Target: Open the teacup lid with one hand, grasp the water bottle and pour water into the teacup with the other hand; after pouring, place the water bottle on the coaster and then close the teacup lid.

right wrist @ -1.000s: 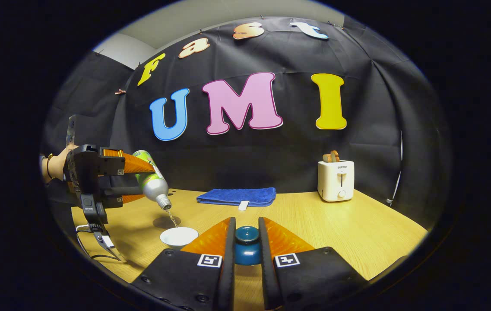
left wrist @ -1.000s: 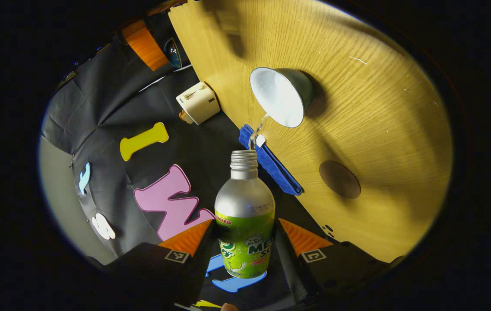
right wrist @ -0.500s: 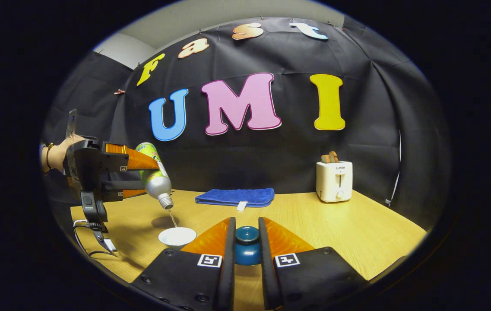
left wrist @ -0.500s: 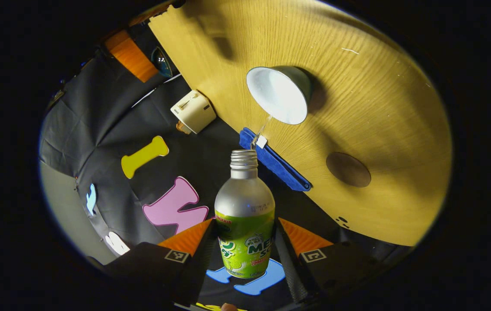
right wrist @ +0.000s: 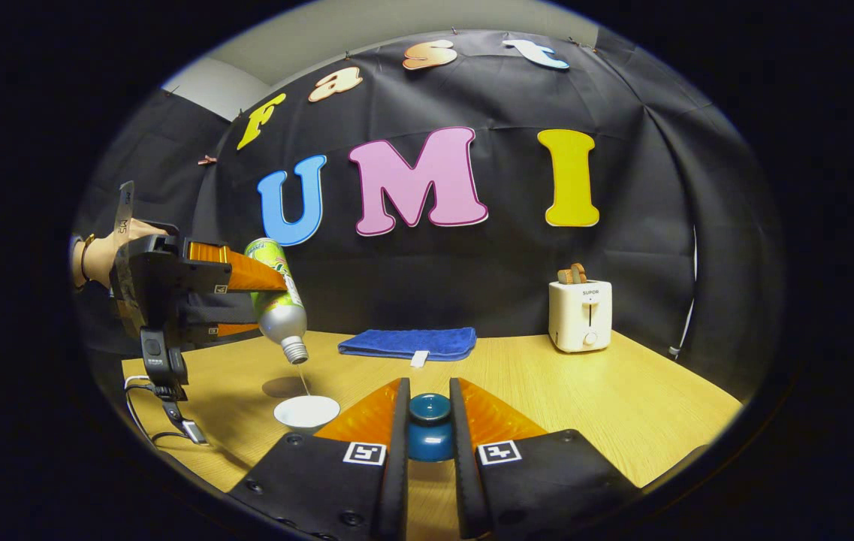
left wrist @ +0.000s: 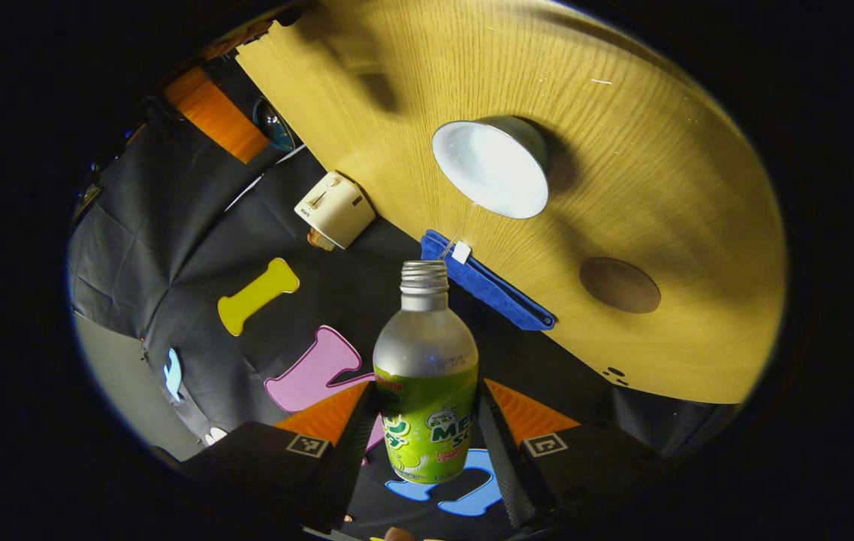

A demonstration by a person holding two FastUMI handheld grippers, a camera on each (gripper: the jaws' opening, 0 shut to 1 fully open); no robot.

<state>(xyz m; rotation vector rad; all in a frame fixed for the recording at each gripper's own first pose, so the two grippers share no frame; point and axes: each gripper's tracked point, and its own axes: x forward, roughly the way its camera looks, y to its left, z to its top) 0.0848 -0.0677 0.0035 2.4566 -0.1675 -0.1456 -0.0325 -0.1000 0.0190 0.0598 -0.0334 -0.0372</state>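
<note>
Pouring water from the tilted bottle into the open teacup.

On the light wooden tabletop (right wrist: 584,391), the left gripper (left wrist: 427,421) has its jaws clamped on the green-labelled silver water bottle (left wrist: 425,376), neck down above the white-lined teacup (right wrist: 307,412) at near left; a thin stream falls. Keep the mouth centred over the cup. The right gripper (right wrist: 428,428) has its jaws clamped on the blue teacup lid (right wrist: 430,436). The round brown coaster (left wrist: 619,285) lies near the cup.

- You have the water bottle (left wrist: 425,376): bare silver metal above, green label with white lettering below.
- Your teacup (left wrist: 493,165) reads white inside, dark green-grey outside.
- The lid (right wrist: 429,427) you hold is glossy teal-blue.
- Coaster (left wrist: 619,285): plain brown disc.
- Table (left wrist: 659,173): yellow wood grain.
- Towel (right wrist: 408,343): solid blue, small white tag.
- Toaster (right wrist: 580,315): cream-white.
</note>
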